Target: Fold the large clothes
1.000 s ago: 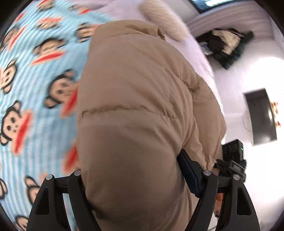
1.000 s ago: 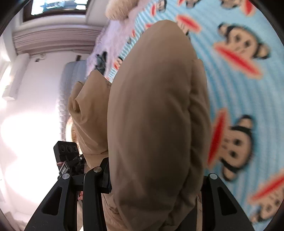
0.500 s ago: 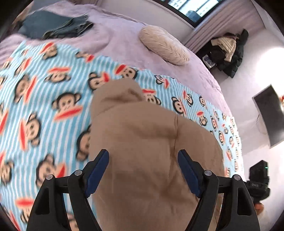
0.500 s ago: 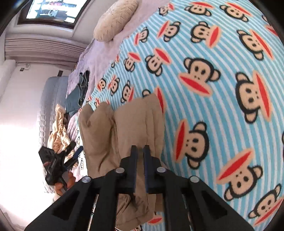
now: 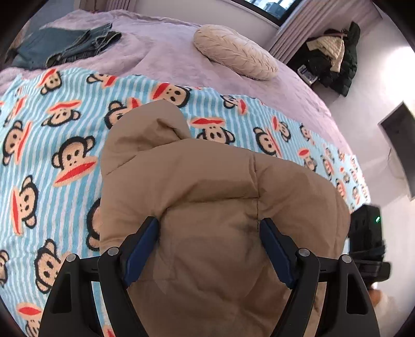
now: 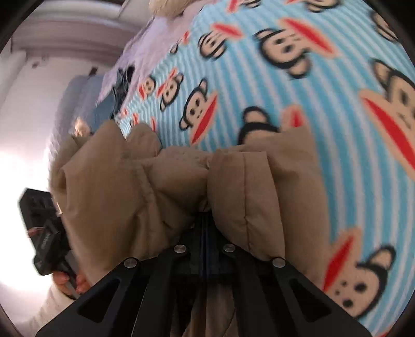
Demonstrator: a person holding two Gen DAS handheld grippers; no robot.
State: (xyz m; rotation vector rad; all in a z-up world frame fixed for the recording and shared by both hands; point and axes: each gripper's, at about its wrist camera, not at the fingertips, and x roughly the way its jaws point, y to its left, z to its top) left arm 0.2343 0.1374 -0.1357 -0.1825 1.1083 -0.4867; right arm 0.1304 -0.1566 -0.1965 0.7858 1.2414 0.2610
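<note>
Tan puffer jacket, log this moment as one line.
tan puffer jacket: bunched on monkey blanket | left gripper: wide, straddling it | right gripper: shut, fabric bulging around fingers

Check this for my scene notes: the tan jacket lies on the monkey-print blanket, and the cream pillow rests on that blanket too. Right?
No. The tan jacket does lie on the monkey-print blanket, but the cream pillow rests on the lilac bedspread beyond it; the left wrist view shows this.

Lilac bed (image 5: pixel 166 59), sunlit window (image 5: pixel 272 5), curtains (image 5: pixel 293 33)
</note>
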